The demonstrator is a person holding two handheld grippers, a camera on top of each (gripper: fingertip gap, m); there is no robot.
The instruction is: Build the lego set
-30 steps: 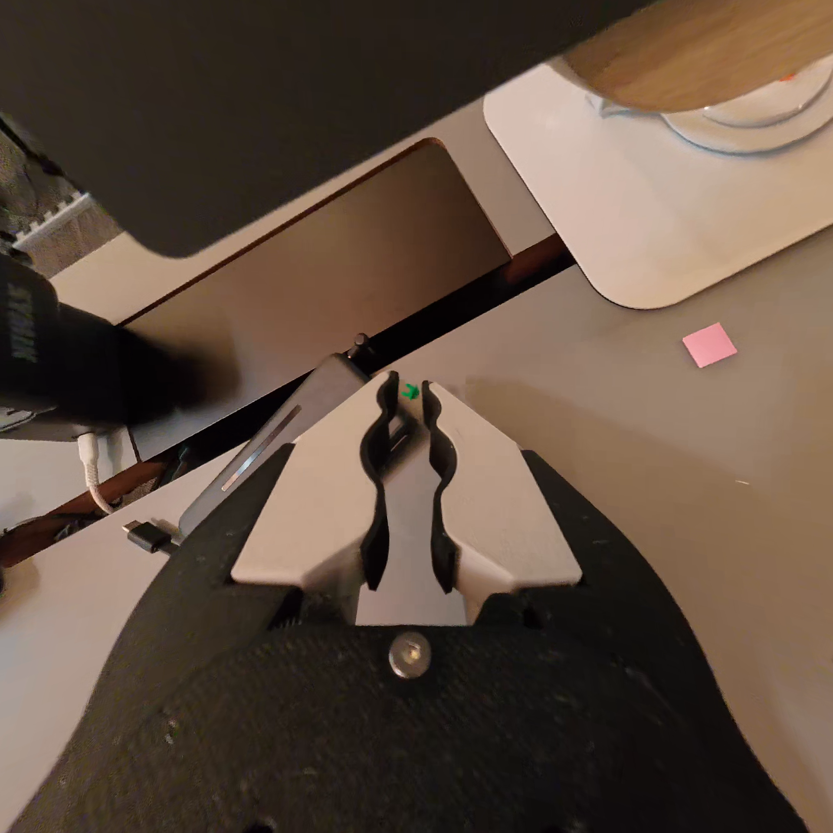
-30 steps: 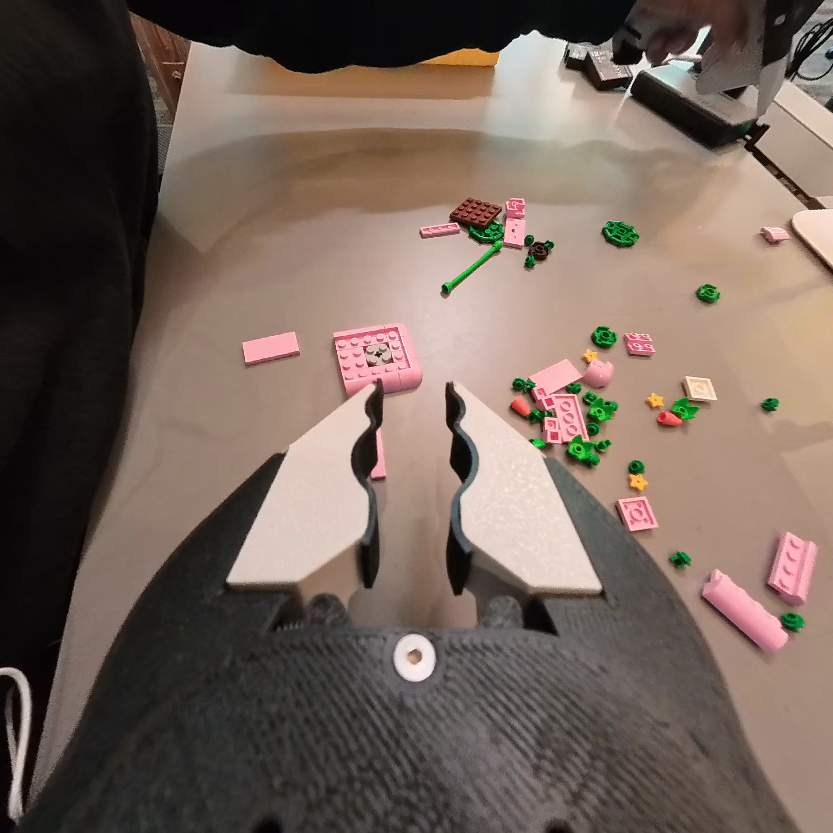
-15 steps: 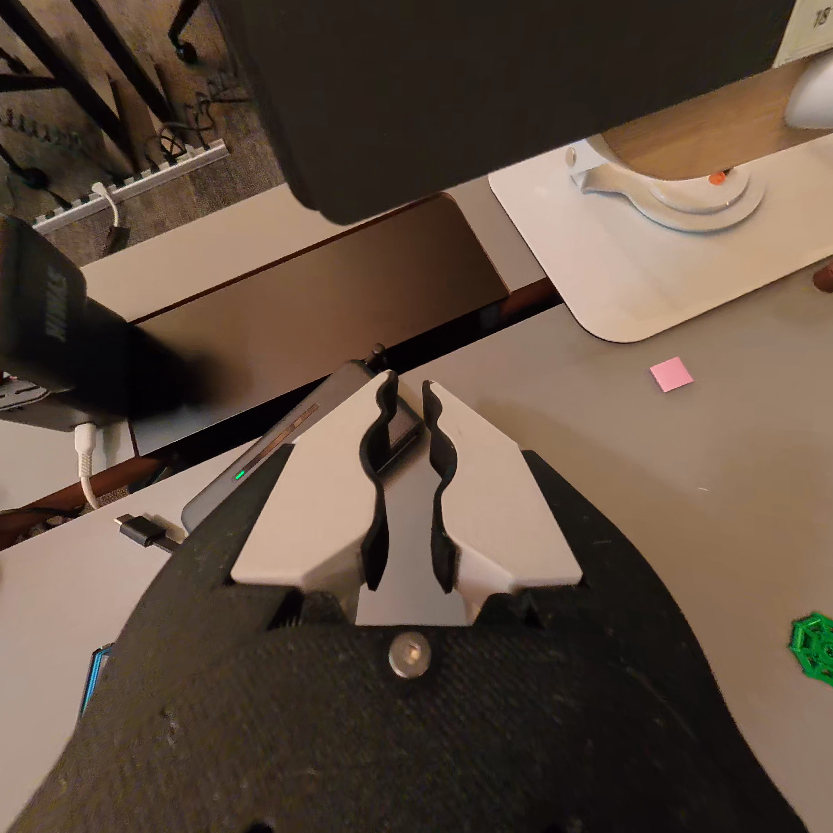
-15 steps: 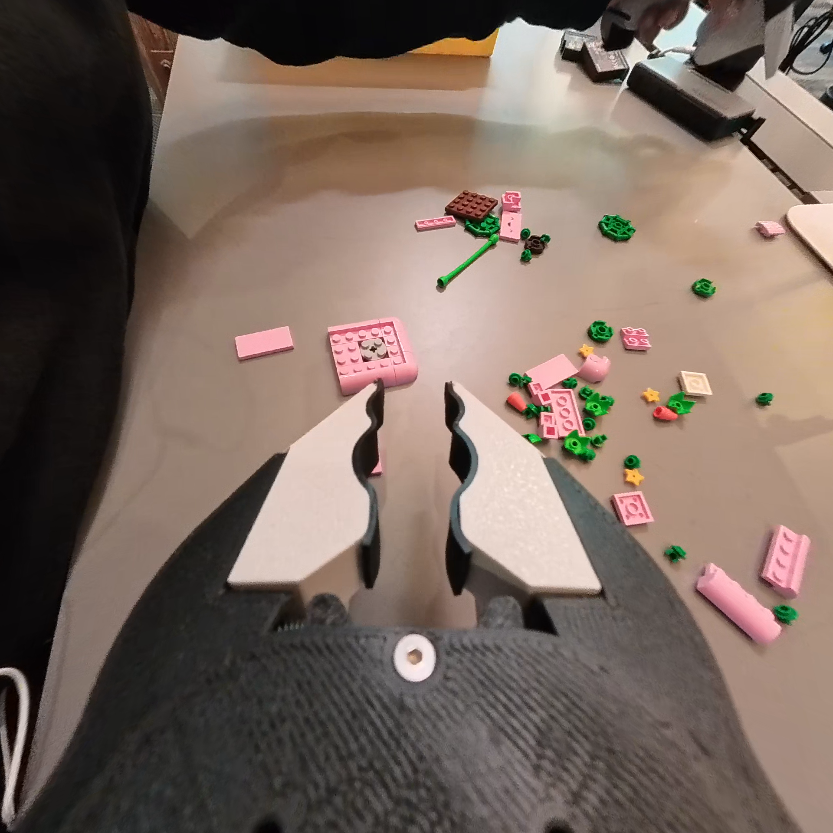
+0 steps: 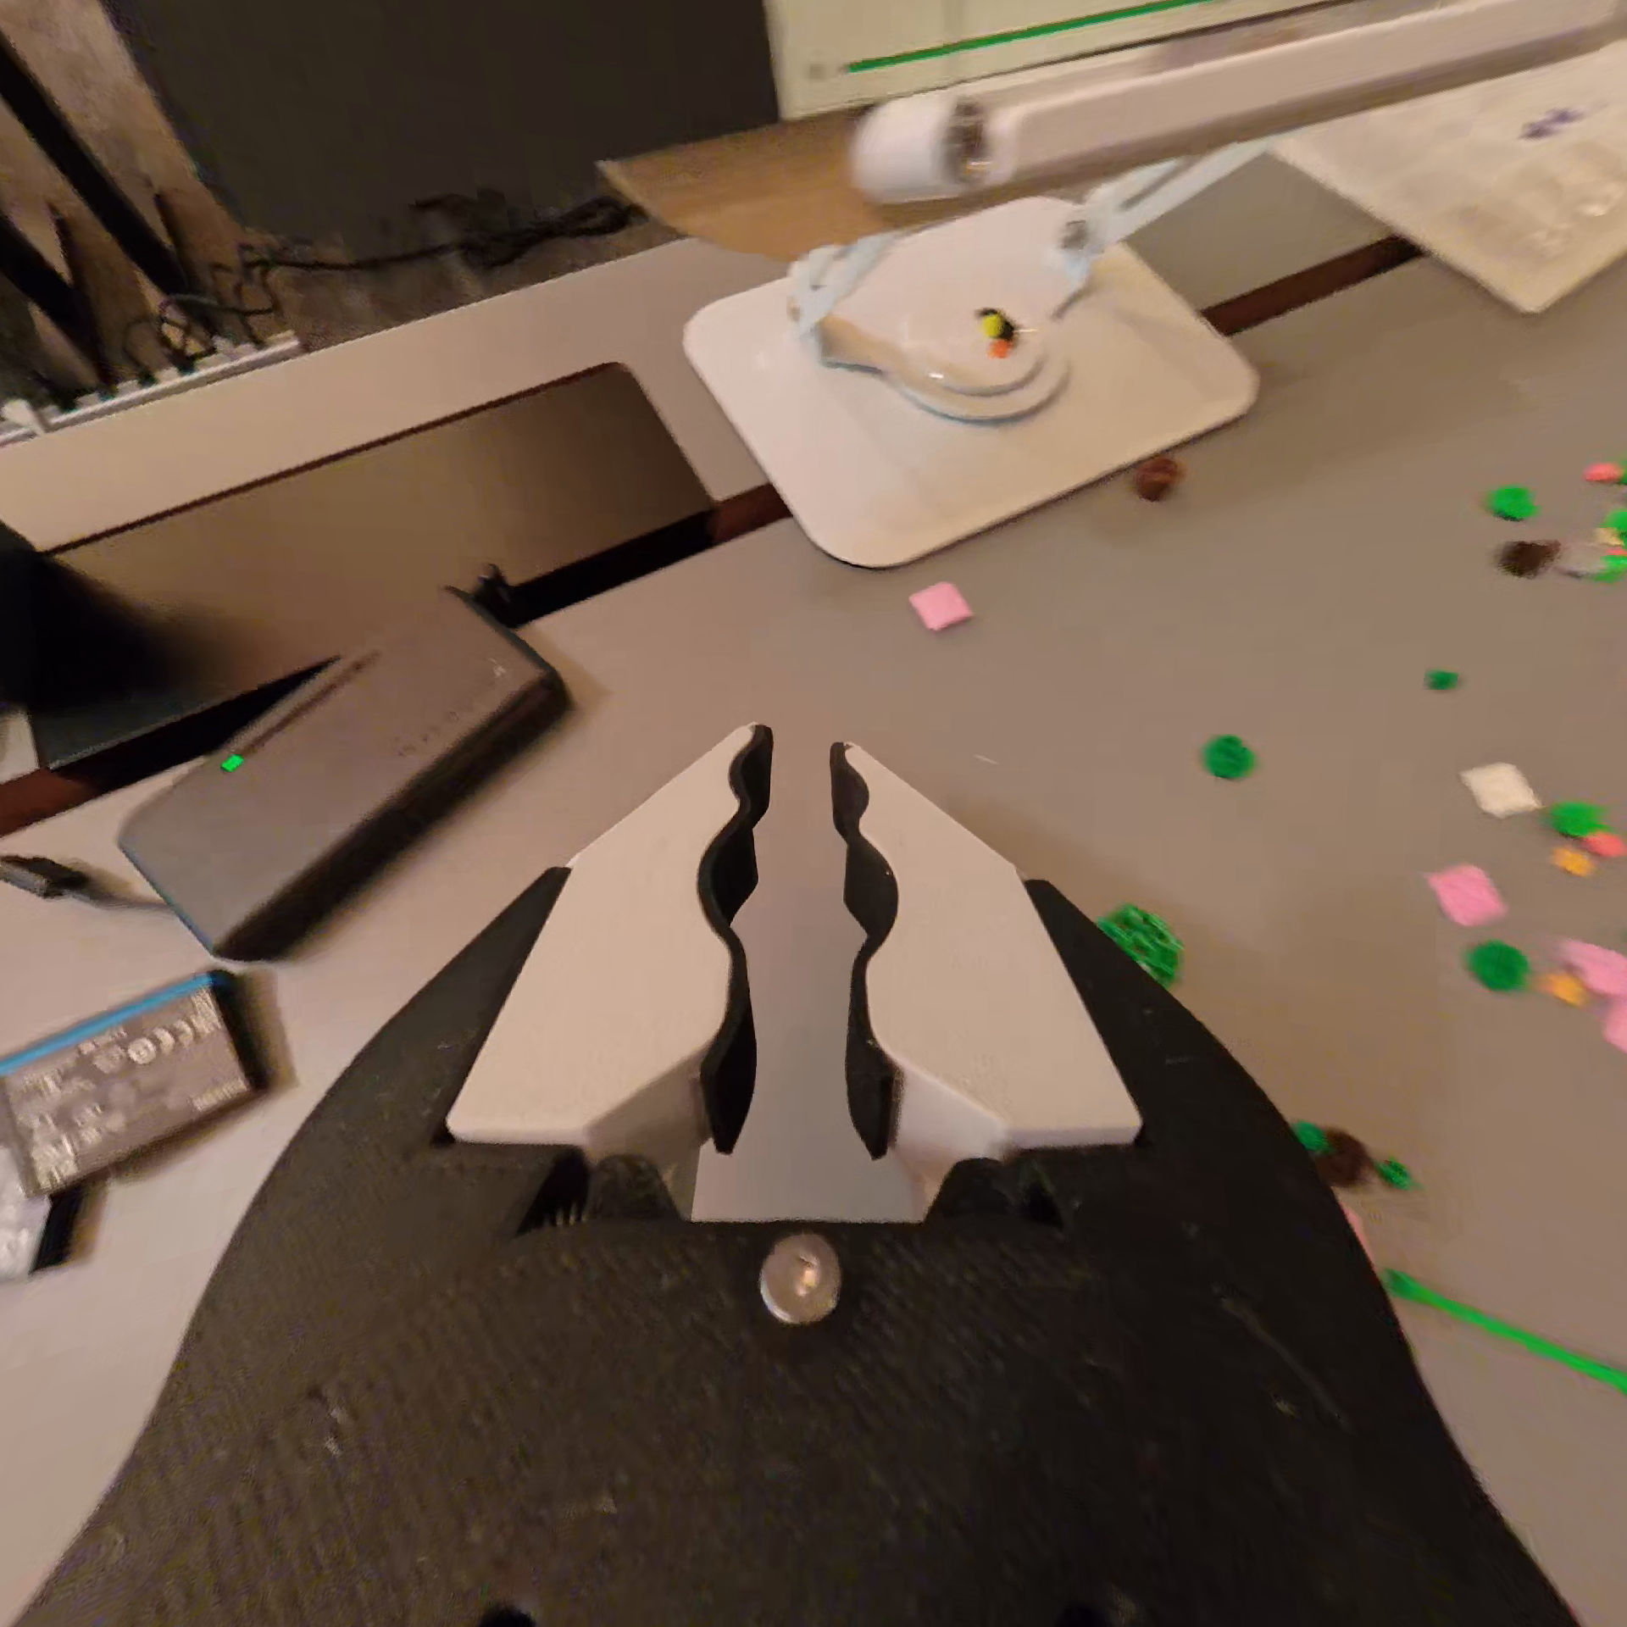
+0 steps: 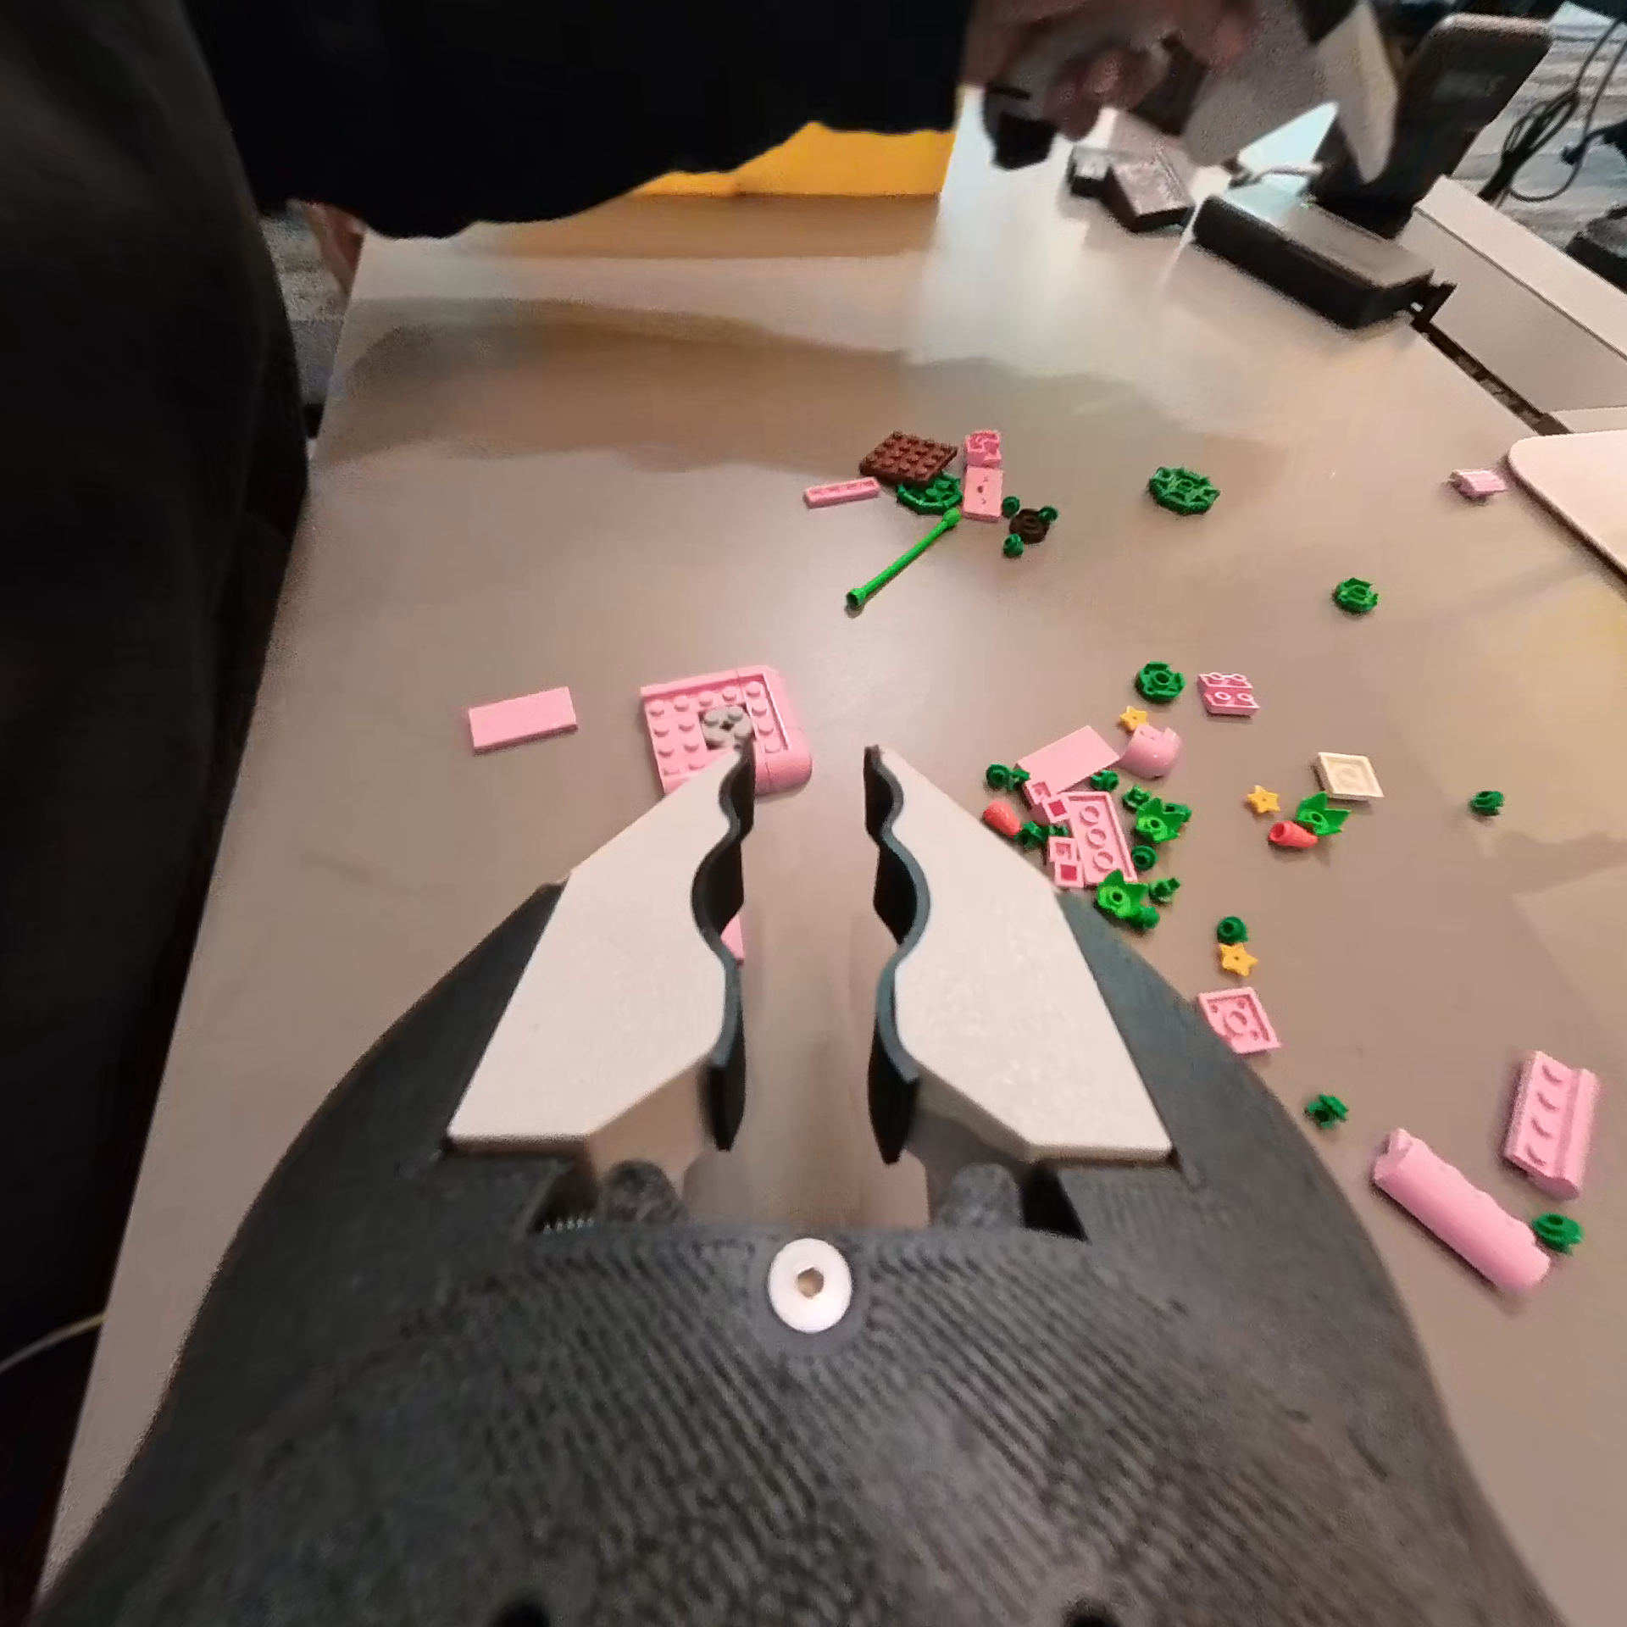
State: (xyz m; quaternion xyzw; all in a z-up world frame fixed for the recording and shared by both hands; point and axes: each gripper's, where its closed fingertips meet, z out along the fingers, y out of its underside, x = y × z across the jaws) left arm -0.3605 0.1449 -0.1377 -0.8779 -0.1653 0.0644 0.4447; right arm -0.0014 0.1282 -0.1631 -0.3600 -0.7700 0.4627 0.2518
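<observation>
My right gripper (image 6: 808, 757) is open and empty, low over the table. Its left fingertip (image 6: 739, 766) overlaps the near corner of a pink plate assembly with a grey centre piece (image 6: 687, 722). A pink flat tile (image 6: 521, 717) lies to its left, and a small pink piece (image 6: 732, 938) shows under the left finger. A heap of pink and green pieces (image 6: 1092, 819) lies to the right. A brown plate (image 6: 909, 456) and a green stem (image 6: 902, 563) lie farther off. My left gripper (image 5: 801, 747) stands slightly open with nothing between its fingers, above bare table.
A white lamp base (image 5: 968, 423), a dark flat device with a green light (image 5: 352, 775) and a black box (image 5: 123, 1074) stand around the left gripper. A green web piece (image 5: 1140, 942) lies beside it. A dark sleeve (image 6: 132, 440) fills the left. The left gripper is farther from the pink flat tile (image 6: 521, 717), some 40 cm, than the right, some 11 cm. The right tips stand about 15 cm off the green stem (image 6: 902, 563). It is also in sight in the left wrist view (image 5: 1520, 1337).
The left gripper has swung back and to the right, away from the dark device towards the scattered pieces. The green bit at its tips 1 s ago no longer shows. The right gripper has barely moved.
</observation>
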